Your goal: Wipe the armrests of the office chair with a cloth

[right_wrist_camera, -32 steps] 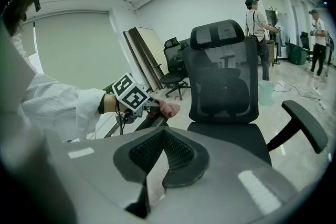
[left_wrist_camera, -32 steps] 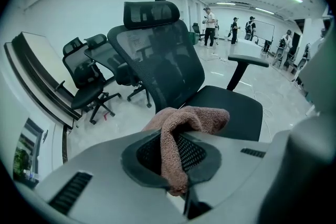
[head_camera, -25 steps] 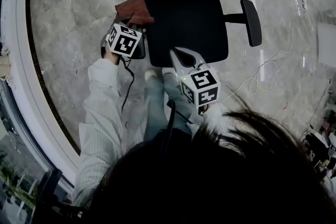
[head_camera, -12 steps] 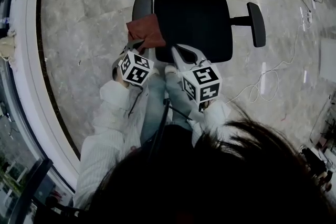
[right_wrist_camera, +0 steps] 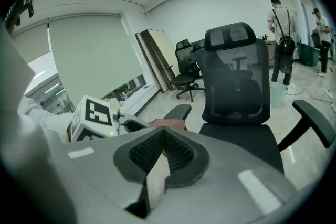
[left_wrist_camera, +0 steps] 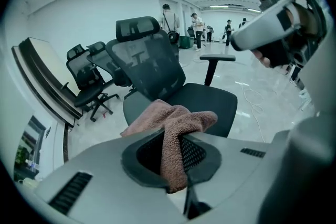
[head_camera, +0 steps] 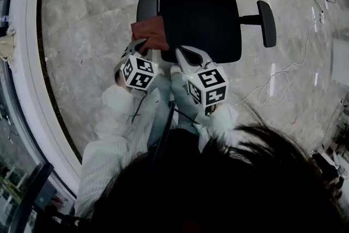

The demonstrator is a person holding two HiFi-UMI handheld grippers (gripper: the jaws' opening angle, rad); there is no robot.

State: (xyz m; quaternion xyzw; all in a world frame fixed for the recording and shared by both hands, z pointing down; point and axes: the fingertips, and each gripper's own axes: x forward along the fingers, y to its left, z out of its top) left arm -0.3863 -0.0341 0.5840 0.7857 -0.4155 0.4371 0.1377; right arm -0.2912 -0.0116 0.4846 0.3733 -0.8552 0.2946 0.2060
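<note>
— Over by the L armrest (head_camera: 146, 5), what've we got?
— Our L gripper (head_camera: 136, 47) is clamped on the red-brown cloth (head_camera: 152, 31), which sits over the armrest's near end, beside the seat (head_camera: 202, 19).
— And our R gripper (head_camera: 182, 52)?
— Jaws together, nothing betw. them, near the seat's front edge.

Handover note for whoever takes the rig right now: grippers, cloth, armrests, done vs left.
Left gripper: shut on the cloth.
Right gripper: shut, empty.
Cloth sits at the near end of the left-side armrest; contact unclear.
Done: cloth gripped and brought there.
Left: wipe that armrest, then the right-side armrest.
</note>
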